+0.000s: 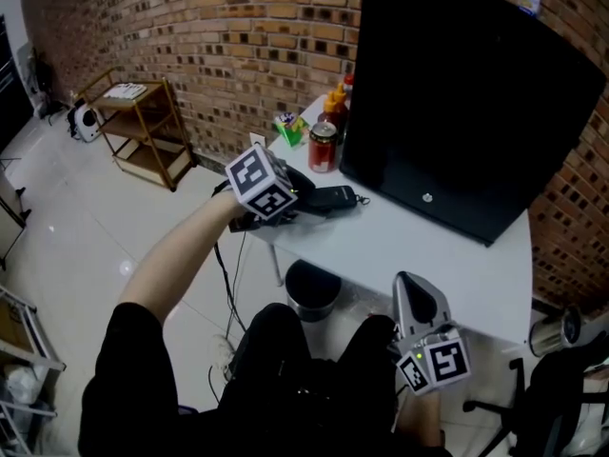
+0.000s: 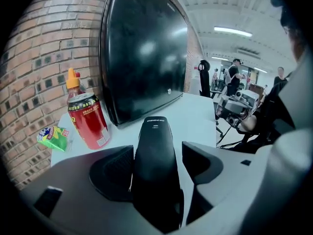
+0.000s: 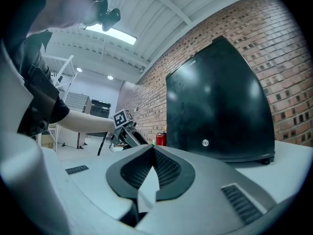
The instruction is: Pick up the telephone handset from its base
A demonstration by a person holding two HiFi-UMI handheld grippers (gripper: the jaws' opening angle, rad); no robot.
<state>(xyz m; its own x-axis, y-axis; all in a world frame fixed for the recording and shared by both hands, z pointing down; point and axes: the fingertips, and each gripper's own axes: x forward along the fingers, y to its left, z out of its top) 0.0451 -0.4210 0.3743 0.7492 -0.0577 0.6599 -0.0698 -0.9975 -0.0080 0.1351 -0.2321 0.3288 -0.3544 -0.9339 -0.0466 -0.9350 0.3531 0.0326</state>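
Head view, left tongs (image 1: 303, 201): over the black handset (image 1: 333, 198) at the near-left corner of the counter (image 1: 428, 246); its base cannot be told apart underneath.
Head view, right tongs (image 1: 412, 288): off the counter's near edge, well apart from the phone.
Left gripper view, jaws: spread wide, handset lying lengthwise between them; a gap shows at the right pad, so nothing is gripped yet.
Left gripper view, how to grip: centre the handset, close evenly on its long sides, then lift straight up, clear of the red can (image 2: 88, 119).
Right gripper view, jaws: pads meet at the tips, holding nothing.
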